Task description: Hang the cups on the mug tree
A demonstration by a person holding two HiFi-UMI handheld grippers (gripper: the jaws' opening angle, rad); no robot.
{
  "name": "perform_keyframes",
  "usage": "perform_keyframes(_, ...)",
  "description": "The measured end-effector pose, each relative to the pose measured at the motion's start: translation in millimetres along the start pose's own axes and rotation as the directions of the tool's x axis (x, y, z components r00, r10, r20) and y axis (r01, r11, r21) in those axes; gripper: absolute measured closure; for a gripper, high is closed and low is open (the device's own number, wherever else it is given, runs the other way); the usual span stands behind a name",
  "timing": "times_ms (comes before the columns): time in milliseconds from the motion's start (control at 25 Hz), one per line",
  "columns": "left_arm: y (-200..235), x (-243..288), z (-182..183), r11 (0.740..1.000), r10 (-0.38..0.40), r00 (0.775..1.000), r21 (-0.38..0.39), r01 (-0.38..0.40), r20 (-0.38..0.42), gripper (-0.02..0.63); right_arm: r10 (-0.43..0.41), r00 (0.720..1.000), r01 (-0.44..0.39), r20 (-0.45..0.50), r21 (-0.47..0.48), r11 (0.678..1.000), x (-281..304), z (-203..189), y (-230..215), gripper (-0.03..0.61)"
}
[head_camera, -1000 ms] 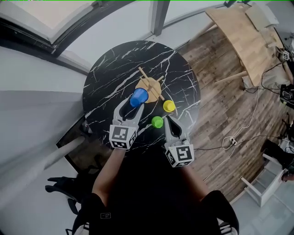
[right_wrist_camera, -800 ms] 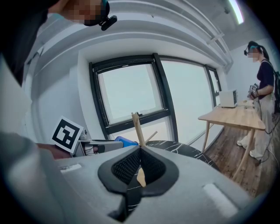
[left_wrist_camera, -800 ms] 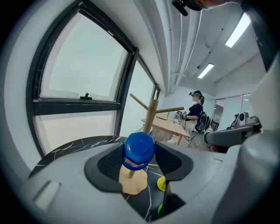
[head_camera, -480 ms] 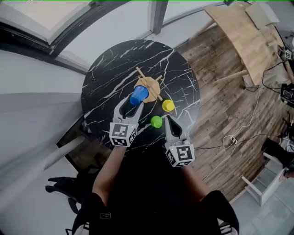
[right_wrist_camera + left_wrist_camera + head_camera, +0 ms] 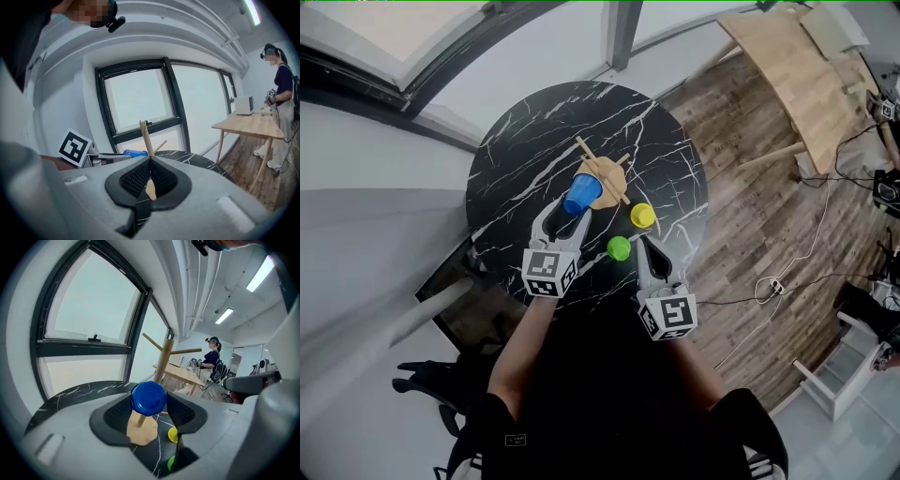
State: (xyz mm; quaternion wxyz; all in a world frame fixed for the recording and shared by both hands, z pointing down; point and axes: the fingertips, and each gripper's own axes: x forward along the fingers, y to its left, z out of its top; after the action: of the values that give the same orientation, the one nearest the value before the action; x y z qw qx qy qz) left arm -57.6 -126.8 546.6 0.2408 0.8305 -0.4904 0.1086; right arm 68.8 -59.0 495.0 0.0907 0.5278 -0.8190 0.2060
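On the round black marble table [image 5: 516, 150] stands a wooden mug tree [image 5: 606, 172] with bare pegs. My left gripper [image 5: 572, 208] is shut on a blue cup [image 5: 581, 194], holding it against the tree's near side. In the left gripper view the blue cup [image 5: 148, 398] sits between the pads with its bottom toward the camera, in front of the tree's pole [image 5: 163, 363] and base [image 5: 143, 431]. A yellow cup [image 5: 643, 216] and a green cup [image 5: 620, 247] stand on the table. My right gripper [image 5: 639, 242] is shut and empty, just right of the green cup.
A light wooden table [image 5: 806, 84] stands on the plank floor at the upper right, with cables [image 5: 769, 281] beside it. A person [image 5: 281, 93] stands by that table. A black chair [image 5: 431, 380] is at the lower left. Windows curve behind the marble table.
My left gripper has carried the blue cup a little farther forward, closer to the mug tree. The right gripper and the other cups have stayed put.
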Motion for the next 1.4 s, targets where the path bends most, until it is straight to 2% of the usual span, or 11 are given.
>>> perform_keyframes(600,-3,-11,4,1.000,0.009,1.000,-0.018,-0.009,0.028,0.360,-0.007,1.000,0.007,0.019,-0.007,1.000,-11,3,1,0.579)
perform_keyframes(1040,-9,-39,13,0.999,0.029,0.997,-0.031,-0.027,0.076,0.361,-0.004,0.999,0.005,0.053,-0.022,1.000,-28,10,10,0.580)
perform_keyframes(1400,-25,-85,26,0.999,0.017,0.988,-0.033,-0.012,0.157,0.451,0.006,0.995,0.000,0.095,-0.068,0.998,-49,19,29,0.580)
